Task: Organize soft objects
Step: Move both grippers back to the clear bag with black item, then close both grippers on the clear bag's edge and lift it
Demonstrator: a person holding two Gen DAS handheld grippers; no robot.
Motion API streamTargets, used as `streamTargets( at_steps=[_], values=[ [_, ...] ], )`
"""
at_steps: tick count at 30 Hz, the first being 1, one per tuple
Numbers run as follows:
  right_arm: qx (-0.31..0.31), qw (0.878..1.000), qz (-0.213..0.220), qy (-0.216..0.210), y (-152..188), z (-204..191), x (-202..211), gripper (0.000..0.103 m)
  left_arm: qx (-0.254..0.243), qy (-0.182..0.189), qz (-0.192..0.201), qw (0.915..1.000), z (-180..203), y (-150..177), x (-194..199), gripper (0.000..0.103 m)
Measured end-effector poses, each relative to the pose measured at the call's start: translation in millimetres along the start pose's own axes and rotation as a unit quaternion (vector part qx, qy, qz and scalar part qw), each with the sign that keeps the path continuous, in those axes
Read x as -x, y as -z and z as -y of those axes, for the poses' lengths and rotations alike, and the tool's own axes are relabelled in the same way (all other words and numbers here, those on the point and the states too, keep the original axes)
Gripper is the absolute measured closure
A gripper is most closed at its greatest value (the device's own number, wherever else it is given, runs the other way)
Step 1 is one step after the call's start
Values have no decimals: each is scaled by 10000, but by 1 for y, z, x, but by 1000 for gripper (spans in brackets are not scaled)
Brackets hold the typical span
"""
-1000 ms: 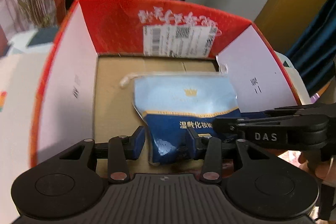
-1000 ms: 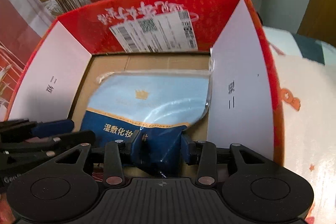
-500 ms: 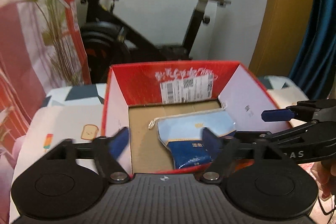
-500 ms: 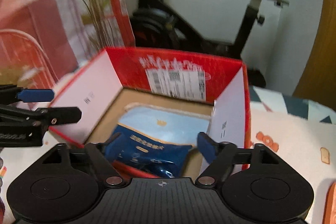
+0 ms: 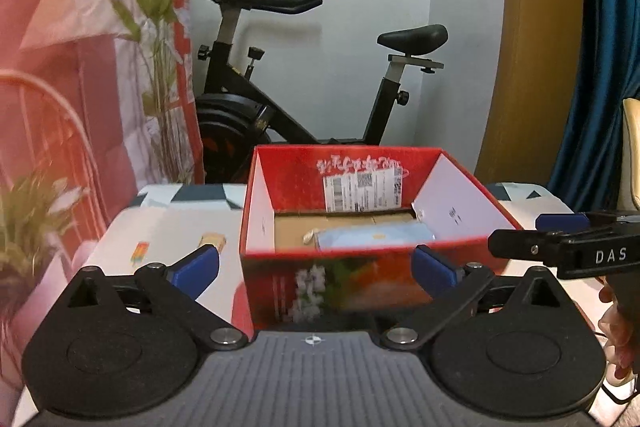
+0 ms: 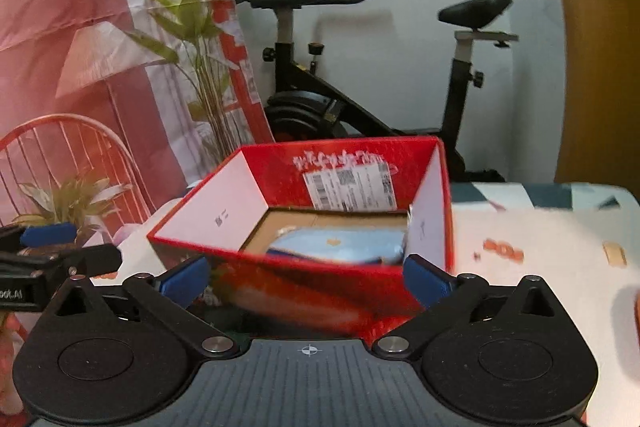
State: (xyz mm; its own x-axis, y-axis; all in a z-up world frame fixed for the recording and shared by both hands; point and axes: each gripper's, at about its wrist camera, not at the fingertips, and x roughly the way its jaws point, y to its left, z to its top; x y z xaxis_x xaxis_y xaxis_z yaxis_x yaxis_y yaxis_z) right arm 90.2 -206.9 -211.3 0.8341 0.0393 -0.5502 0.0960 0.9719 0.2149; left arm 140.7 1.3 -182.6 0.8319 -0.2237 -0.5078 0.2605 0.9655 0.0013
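Grippers (image 5: 316, 269) (image 6: 306, 279) tilted downward, jaws opening.

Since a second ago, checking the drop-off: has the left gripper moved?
Yes. The left gripper has backed up and out of the red box, jaws opening, leaving the blue packet inside.

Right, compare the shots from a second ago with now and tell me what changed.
Both hand-held grippers let go of the blue pouch and pulled back and up out of the red box. The left hand-held gripper and the right hand-held gripper now have their jaws opening wide, nothing between them. The pouch stays lying on the box floor; the box has not moved.
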Motion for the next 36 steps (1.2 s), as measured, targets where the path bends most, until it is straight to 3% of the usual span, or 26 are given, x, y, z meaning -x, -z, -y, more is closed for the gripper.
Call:
streamTargets(
  at_steps=[5, 11, 16, 21, 28, 36],
  values=[
    [33, 9998, 1, 202, 34, 2, 21, 0, 6, 102, -235, 9997, 4, 30, 17, 0],
    [31, 9982, -474, 358, 79, 4, 36, 0, 354, 37, -638, 9973, -1, 70, 30, 0],
    [-122, 9954, -907, 270, 110, 4, 46, 0, 748, 70, -951, 9926, -11, 103, 40, 12],
    [-220, 9892, -1431, 231, 122, 1, 35, 0, 1254, 195, -1285, 9836, -26, 118, 33, 25],
    [-192, 9789, -2022, 218, 136, 0, 12, 1, 1427, 615, -1845, 9705, -26, 139, 13, 36],
    [-283, 9751, -2188, 225, 144, 3, 3, 0, 1698, 734, -1948, 9632, -34, 151, 3, 40]
  ],
)
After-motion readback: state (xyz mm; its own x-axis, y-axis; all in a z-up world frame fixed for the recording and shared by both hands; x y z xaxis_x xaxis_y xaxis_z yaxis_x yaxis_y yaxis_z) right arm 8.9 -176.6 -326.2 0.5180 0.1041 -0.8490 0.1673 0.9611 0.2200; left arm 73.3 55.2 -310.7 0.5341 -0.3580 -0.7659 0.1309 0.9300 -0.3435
